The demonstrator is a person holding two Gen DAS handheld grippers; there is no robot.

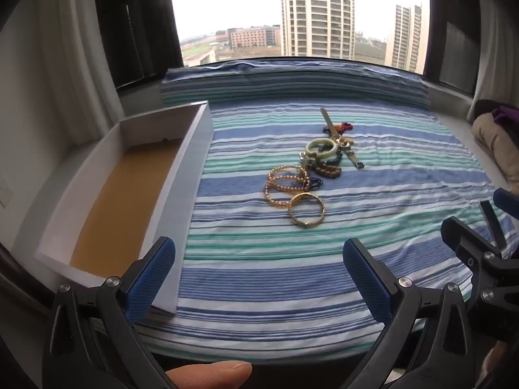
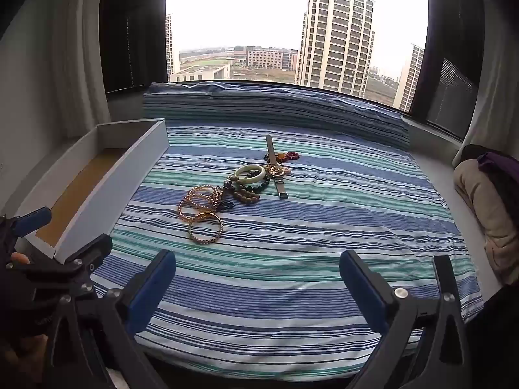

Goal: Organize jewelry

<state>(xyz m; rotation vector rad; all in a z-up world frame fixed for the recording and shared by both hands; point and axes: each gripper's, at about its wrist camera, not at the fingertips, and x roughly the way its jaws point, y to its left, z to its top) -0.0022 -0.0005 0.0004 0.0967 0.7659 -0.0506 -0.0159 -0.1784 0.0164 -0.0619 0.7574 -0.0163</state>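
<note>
A heap of jewelry lies mid-way on the striped cloth [image 1: 259, 278]: a gold bangle [image 1: 306, 210] [image 2: 205, 228] nearest me, gold bead bracelets [image 1: 283, 181] [image 2: 196, 199], a pale green bangle [image 1: 321, 149] [image 2: 249, 174], brown and dark bead strings, and a watch [image 1: 340, 139] [image 2: 275, 168]. A white box [image 1: 194, 162] [image 2: 129, 178] with a tan floor stands to the left, with nothing in it. My left gripper [image 1: 259, 269] and right gripper [image 2: 256, 275] hang open short of the heap, nothing between their blue pads.
The striped cloth [image 2: 292, 291] covers a window ledge and a rolled cushion [image 1: 292, 87] at the back, under a big window. Beige and purple fabric [image 2: 486, 194] is bundled at the right. A thumb [image 1: 211, 374] shows at the bottom of the left wrist view.
</note>
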